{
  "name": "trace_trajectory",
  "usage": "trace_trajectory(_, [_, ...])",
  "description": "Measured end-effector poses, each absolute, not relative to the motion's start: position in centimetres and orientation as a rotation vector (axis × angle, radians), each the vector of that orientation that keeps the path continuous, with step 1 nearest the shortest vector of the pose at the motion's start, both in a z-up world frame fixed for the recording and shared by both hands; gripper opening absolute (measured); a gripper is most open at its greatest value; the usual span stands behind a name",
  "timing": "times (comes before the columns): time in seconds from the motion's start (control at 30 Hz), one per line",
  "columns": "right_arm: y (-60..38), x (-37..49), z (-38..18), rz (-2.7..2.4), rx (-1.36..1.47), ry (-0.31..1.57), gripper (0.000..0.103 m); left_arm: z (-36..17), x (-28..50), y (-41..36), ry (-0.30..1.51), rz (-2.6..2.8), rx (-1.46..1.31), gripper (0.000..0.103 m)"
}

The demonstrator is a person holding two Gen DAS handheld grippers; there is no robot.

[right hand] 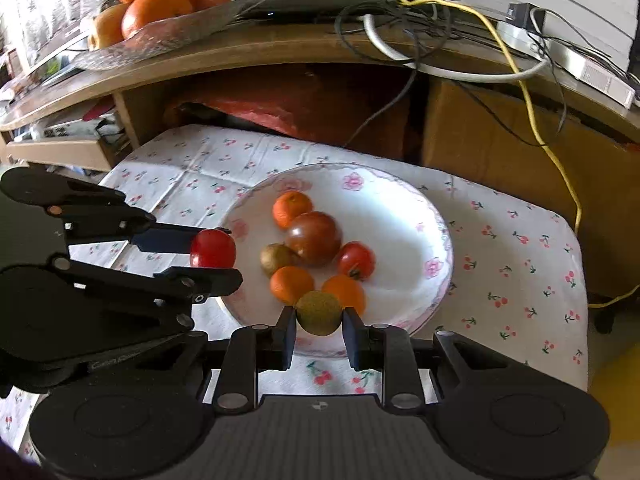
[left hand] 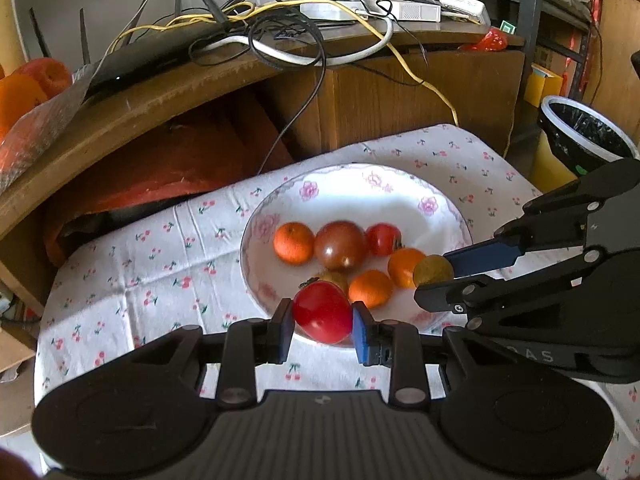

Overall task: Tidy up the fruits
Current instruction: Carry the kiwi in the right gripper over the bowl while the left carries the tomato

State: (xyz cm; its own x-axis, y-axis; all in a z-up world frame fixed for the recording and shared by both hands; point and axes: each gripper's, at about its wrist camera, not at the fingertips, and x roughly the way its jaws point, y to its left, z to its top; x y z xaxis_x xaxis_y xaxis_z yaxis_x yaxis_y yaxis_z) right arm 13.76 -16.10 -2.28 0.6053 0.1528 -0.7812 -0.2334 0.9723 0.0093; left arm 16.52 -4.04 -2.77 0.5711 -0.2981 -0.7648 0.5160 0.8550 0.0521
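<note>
A white flowered plate (left hand: 352,192) (right hand: 400,216) on the cherry-print cloth carries a large dark tomato (left hand: 340,245) (right hand: 315,237), a small red tomato (left hand: 383,239) (right hand: 356,260), several mandarins (left hand: 294,242) (right hand: 291,208) and a brown-green fruit (right hand: 277,258). My left gripper (left hand: 322,322) (right hand: 208,258) is shut on a red tomato (left hand: 323,311) (right hand: 213,248) over the plate's near-left rim. My right gripper (right hand: 319,326) (left hand: 438,276) is shut on a round brown-green fruit (right hand: 320,312) (left hand: 433,270) at the plate's near-right side.
A wooden desk behind the table bears a router, tangled cables (left hand: 280,36) and a glass dish of oranges (right hand: 152,8). A bin with a black liner (left hand: 588,132) stands to the right. Bare cloth (left hand: 132,264) lies left of the plate.
</note>
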Motion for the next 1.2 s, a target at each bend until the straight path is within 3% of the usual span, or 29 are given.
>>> trace_trajectory(1.2, [-17.0, 18.0, -3.6, 0.171, -0.08, 0.859, 0.024, -4.3, 20.7, -4.8, 0.84, -0.464, 0.279, 0.039])
